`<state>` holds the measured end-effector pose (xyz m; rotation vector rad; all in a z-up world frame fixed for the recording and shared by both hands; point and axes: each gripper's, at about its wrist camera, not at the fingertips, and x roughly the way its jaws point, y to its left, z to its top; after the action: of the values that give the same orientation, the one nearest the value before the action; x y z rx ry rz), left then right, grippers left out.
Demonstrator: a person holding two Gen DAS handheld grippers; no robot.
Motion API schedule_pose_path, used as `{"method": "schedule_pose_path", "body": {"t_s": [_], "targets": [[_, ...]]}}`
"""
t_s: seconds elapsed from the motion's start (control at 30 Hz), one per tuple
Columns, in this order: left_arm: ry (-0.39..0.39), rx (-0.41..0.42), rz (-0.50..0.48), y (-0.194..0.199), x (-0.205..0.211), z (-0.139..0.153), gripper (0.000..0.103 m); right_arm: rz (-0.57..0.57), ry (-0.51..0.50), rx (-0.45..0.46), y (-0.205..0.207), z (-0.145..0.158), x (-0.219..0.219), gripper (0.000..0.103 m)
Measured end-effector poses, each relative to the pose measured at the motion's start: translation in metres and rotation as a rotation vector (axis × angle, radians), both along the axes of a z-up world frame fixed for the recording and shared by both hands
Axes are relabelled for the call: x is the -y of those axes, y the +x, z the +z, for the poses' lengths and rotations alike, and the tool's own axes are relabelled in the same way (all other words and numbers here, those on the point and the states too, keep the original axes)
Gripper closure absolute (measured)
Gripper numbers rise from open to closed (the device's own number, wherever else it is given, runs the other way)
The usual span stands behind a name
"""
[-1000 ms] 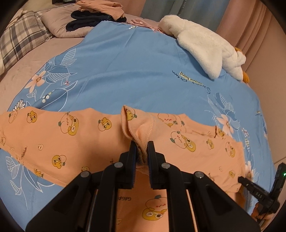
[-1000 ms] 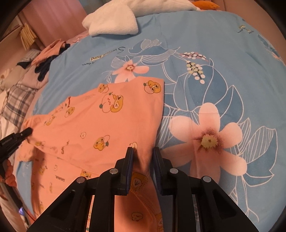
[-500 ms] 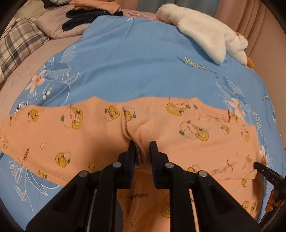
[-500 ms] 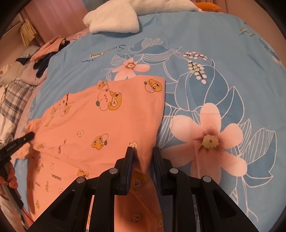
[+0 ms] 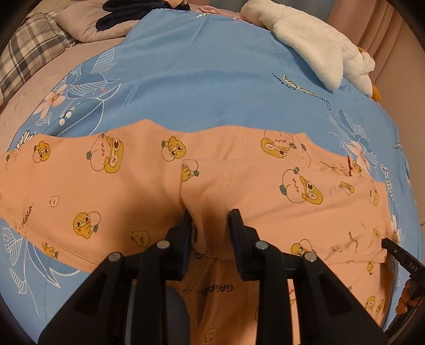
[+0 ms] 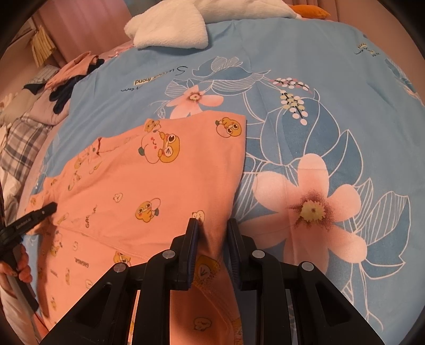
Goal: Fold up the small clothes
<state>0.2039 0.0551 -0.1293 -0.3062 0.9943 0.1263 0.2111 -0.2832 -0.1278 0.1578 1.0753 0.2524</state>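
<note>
Peach-orange cotton printed with cartoon ducks fills the near half of the left wrist view: a small garment [image 5: 138, 191] lies spread across a blue floral bedsheet [image 5: 202, 79], its far edge running left to right. The left gripper [image 5: 209, 225] sits low over a folded-over flap at the middle; its jaws are opening, and a bunched ridge of the cloth stands between them, touching the left pad and clear of the right. A white plush toy [image 5: 318, 50] lies at the far right, dark clothes [image 5: 119, 16] far left.

From the right wrist view, the same garment [image 6: 148, 191] lies left of a large pink flower on the sheet [image 6: 332, 111]. The right gripper [image 6: 211, 231] stands narrowly parted, pinching the garment's right edge, which rises between its pads. At the left, a hand [image 6: 18, 265] holds the other gripper's handle.
</note>
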Motion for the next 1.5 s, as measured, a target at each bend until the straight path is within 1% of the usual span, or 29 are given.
{"method": "schedule_pose_path", "body": {"t_s": [0.17,0.33,0.37,0.47,0.63,0.8,0.87,1.07,1.17,1.5], "targets": [[-0.028,-0.001,0.011,0.001,-0.002,-0.002,0.072,0.0,0.005,-0.002,0.0,-0.001,0.0,0.078],[-0.061,0.01,0.022,0.001,-0.003,-0.004,0.067,0.0,0.001,-0.001,0.0,-0.002,0.0,0.078],[-0.058,0.015,0.02,0.0,-0.002,-0.004,0.066,0.0,-0.004,0.001,0.0,-0.002,-0.001,0.078],[-0.012,0.045,-0.013,-0.003,0.004,-0.007,0.066,0.001,-0.018,0.009,-0.001,-0.003,-0.002,0.078],[-0.045,0.049,-0.001,-0.002,-0.001,-0.007,0.066,-0.006,-0.015,0.013,-0.002,-0.003,-0.001,0.078],[0.025,0.057,-0.025,-0.002,0.008,-0.008,0.064,-0.011,-0.014,0.019,-0.003,-0.004,-0.001,0.078],[0.037,0.069,-0.027,-0.003,0.009,-0.009,0.064,-0.011,-0.016,0.022,-0.004,-0.004,-0.001,0.078],[0.049,0.096,-0.025,-0.005,0.009,-0.012,0.064,-0.008,-0.031,0.029,-0.005,-0.003,-0.003,0.078],[0.042,0.109,-0.022,-0.007,0.008,-0.012,0.063,-0.007,-0.034,0.03,-0.004,-0.003,-0.004,0.078],[0.047,0.116,-0.024,-0.007,0.01,-0.012,0.062,-0.007,-0.037,0.031,-0.005,-0.003,-0.005,0.078]]}}
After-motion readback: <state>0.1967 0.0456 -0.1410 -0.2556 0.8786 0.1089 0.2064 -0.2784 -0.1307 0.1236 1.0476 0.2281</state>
